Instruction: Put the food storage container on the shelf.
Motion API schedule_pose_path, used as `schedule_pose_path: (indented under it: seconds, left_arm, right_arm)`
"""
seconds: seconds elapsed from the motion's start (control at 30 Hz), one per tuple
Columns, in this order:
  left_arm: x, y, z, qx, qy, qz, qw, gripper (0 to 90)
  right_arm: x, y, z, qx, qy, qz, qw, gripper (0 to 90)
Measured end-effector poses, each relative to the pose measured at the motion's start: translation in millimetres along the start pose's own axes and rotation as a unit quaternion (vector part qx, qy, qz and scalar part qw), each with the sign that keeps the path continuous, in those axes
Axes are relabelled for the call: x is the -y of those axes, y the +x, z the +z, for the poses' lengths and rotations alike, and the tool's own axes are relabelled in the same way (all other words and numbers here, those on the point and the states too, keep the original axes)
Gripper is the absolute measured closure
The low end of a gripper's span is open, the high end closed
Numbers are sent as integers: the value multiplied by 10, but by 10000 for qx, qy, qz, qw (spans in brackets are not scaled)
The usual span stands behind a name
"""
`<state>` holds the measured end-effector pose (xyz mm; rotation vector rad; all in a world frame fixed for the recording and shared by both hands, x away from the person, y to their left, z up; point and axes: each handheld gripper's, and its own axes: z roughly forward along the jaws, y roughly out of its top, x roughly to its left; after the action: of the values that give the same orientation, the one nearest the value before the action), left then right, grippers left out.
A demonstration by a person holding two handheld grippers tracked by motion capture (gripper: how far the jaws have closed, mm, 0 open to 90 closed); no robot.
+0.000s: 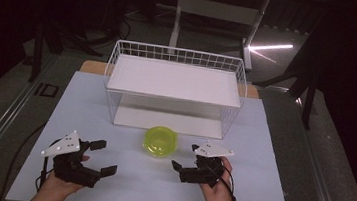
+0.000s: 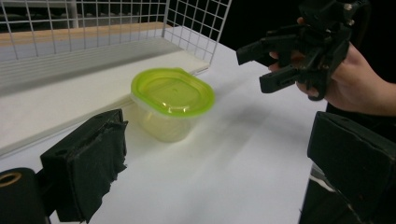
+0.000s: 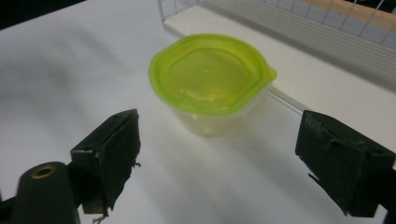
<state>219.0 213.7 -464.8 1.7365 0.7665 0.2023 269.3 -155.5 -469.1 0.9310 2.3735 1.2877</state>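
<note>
Two hand-held grippers flank the lidded green container from above: your left hand-held gripper and right hand-held gripper, both spread. Your left gripper view has it on the counter, untouched. Your right gripper view sets it beside the wire basket.

White table carries a basket and a container
A white wire basket stands at the back, a green-lidded container just before it
</note>
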Motion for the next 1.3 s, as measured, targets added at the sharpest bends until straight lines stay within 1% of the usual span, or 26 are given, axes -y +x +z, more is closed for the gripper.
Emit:
schedule_pose_path:
  seconds: [0.07, 0.1, 0.13, 0.23, 0.3, 0.33, 0.37, 0.4, 0.43, 0.47, 0.5, 0.63, 0.67, 0.7, 0.73, 0.77, 0.83, 0.9, 0.93, 1.0, 1.07, 1.1, 1.13, 1.17, 1.23, 1.3]
  left_arm:
    - [-25, 14, 30, 4, 17, 2, 10000, 55]
    - [-50, 26, 59, 0, 22, -11, 10000, 55]
    - [-93, 55, 117, 36, 48, 3, 10000, 63]
    - [-140, 109, 215, 45, 118, -77, 9999, 73]
    - [-148, 128, 248, 38, 118, -111, 9999, 77]
    - [-160, 171, 318, 16, 157, -201, 9997, 77]
    - [-160, 171, 318, 16, 157, -201, 9997, 103]
    - [-160, 171, 318, 16, 157, -201, 9997, 103]
    - [-163, 245, 434, -72, 267, -379, 9989, 145]
    - [-163, 245, 434, -72, 267, -379, 9989, 148]
    - [-166, 288, 514, -165, 386, -500, 9979, 151]
    - [-160, 375, 670, -246, 544, -799, 9950, 196]
    - [-157, 390, 710, -299, 608, -849, 9941, 202]
    - [-157, 390, 710, -299, 608, -849, 9941, 213]
    - [-153, 414, 780, -364, 719, -970, 9920, 213]
    - [-151, 420, 806, -400, 758, -994, 9914, 217]
    - [-151, 435, 878, -538, 828, -1116, 9888, 238]
    - [-152, 443, 900, -537, 848, -1168, 9881, 246]
    - [-160, 466, 956, -611, 882, -1291, 9858, 246]
    - [-168, 487, 996, -559, 897, -1404, 9844, 275]
    - [-178, 498, 1038, -658, 884, -1465, 9831, 300]
    - [-181, 507, 1064, -606, 949, -1500, 9823, 328]
    - [-182, 509, 1088, -629, 990, -1533, 9812, 337]
    - [-178, 514, 1103, -607, 1011, -1538, 9810, 357]
    - [-172, 517, 1140, -609, 1062, -1630, 9790, 423]
    - [-165, 513, 1169, -563, 1139, -1625, 9785, 480]
  right_arm:
    - [-35, 6, 41, 167, -51, 143, 9997, 119]
    - [-35, 6, 41, 167, -51, 143, 9997, 119]
    - [-67, -13, 71, -40, -136, 312, 9994, 118]
    - [-105, -29, 126, 46, -158, 470, 9988, 118]
    - [-116, -42, 147, 11, -164, 536, 9984, 119]
    - [-127, -54, 166, 33, -169, 598, 9981, 119]
    - [-127, -54, 166, 33, -169, 598, 9981, 119]
    - [-152, -82, 199, 84, -194, 726, 9971, 119]
    - [-173, -121, 232, 96, -241, 913, 9955, 143]
    - [-183, -139, 248, 85, -241, 961, 9950, 152]
    - [-191, -151, 267, 115, -225, 1010, 9946, 152]
    - [-212, -189, 350, 162, -192, 1097, 9936, 203]
    - [-215, -199, 374, 162, -164, 1140, 9932, 210]
    - [-215, -199, 374, 162, -164, 1140, 9932, 210]
    - [-221, -211, 398, 165, -95, 1197, 9926, 227]
    - [-230, -230, 432, 307, -68, 1259, 9915, 227]
    - [-238, -260, 457, 280, -19, 1387, 9899, 253]
    - [-238, -276, 476, 329, 9, 1372, 9900, 254]
    - [-237, -283, 487, 342, 14, 1362, 9901, 261]
    - [-225, -296, 529, 343, 132, 1475, 9884, 317]
    - [-220, -296, 543, 354, 175, 1545, 9872, 357]
    - [-216, -300, 550, 331, 203, 1602, 9863, 391]
    - [-209, -309, 556, 318, 212, 1634, 9858, 408]
    - [-204, -312, 559, 298, 202, 1697, 9848, 422]
    - [-196, -320, 572, 268, 243, 1752, 9839, 438]
    - [-185, -330, 583, 249, 291, 1788, 9831, 455]
